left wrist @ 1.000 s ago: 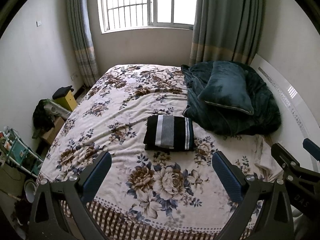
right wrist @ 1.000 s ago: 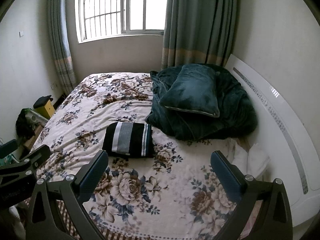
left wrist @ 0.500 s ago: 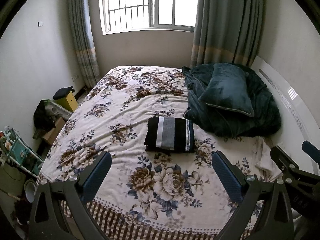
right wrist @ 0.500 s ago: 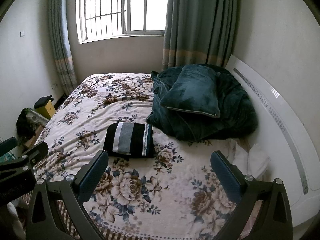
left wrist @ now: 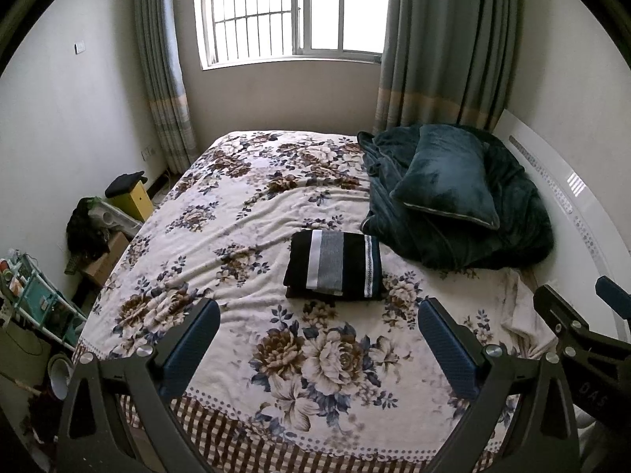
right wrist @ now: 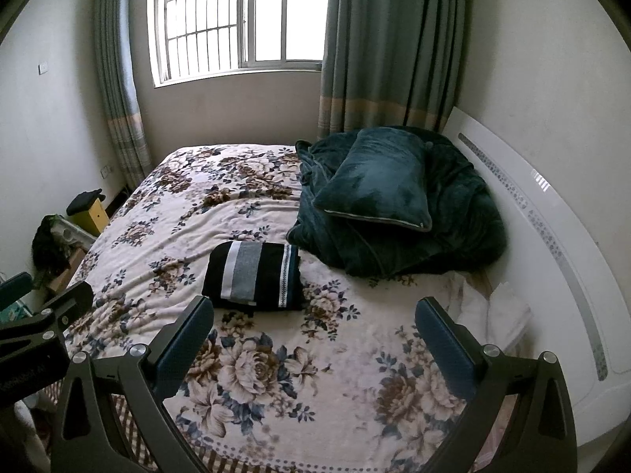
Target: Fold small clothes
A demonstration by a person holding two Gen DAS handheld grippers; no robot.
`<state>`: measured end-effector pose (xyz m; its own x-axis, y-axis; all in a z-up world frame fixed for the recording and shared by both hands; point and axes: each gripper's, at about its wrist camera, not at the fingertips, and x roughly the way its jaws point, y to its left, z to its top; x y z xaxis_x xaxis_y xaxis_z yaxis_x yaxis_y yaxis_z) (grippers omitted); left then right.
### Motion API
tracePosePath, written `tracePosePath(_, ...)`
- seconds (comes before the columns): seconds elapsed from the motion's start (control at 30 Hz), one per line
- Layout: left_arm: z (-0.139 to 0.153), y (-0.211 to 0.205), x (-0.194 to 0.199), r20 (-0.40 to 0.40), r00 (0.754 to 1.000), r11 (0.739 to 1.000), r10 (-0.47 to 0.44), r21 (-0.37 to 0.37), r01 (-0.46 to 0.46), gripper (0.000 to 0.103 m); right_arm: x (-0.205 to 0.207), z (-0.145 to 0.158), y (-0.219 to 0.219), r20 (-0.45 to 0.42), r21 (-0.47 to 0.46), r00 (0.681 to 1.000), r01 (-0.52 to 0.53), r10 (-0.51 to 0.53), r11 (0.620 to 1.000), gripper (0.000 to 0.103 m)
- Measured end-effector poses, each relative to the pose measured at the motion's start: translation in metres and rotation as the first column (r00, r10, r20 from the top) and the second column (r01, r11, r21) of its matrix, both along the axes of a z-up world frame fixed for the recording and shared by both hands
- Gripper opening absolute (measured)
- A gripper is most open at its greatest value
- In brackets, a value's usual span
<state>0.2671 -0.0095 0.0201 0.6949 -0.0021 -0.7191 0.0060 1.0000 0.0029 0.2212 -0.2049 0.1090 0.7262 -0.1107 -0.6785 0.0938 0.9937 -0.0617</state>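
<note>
Teal shelf cart (left wrist: 37, 307) only in left view, white cloths (right wrist: 499, 311) clearer in right, left gripper (left wrist: 319, 339) and right gripper (right wrist: 315, 335) both spread wide, empty, above bed (left wrist: 244, 213), folded striped garment (left wrist: 335, 266) untouched.

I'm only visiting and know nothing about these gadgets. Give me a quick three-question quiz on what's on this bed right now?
1. True or false: the striped folded garment is clamped in the left gripper.
2. What lies on top of the dark green blanket? A) a pillow B) a shoe C) a book
3. Fill in: both the left gripper and the right gripper are ____.

Key: 1 false, it lies free on the floral bedspread. 2 A, a green pillow. 3 open, holding nothing.
</note>
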Motion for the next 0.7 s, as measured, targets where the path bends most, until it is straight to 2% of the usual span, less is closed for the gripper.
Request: tracePosePath(0.7, 0.0055, -0.0003, -0.0001, 0.012, 1.000, 1.000, 0.001, 0.003, -0.001, 0.103, -0.0060, 0.0011, 0.0010, -0.002, 0.003, 1.000, 0.015, -0.015, 1.000, 0.103)
